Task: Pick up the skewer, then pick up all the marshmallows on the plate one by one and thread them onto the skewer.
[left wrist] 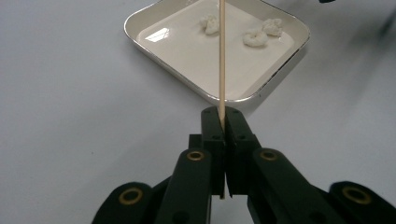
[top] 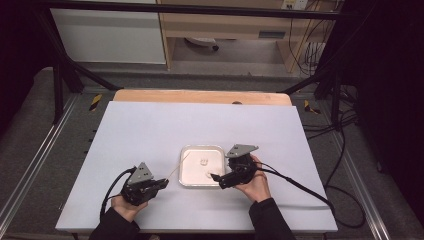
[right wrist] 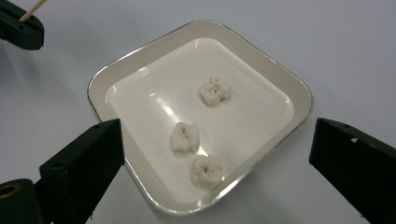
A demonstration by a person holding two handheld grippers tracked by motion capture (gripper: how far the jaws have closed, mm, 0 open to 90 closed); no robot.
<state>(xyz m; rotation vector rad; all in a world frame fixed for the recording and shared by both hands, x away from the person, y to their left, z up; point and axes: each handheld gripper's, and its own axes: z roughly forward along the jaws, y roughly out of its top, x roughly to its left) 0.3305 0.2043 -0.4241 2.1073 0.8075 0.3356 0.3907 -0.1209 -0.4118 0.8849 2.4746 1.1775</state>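
My left gripper [left wrist: 223,122] is clamped on the wooden skewer [left wrist: 221,56], long axis pointing straight at the tray [left wrist: 140,41] just ahead. Three popcorn pieces [right wrist: 185,136] sit inside; my right gripper [right wrist: 215,154], jaws spread, hovers over the tray and is nearer them.
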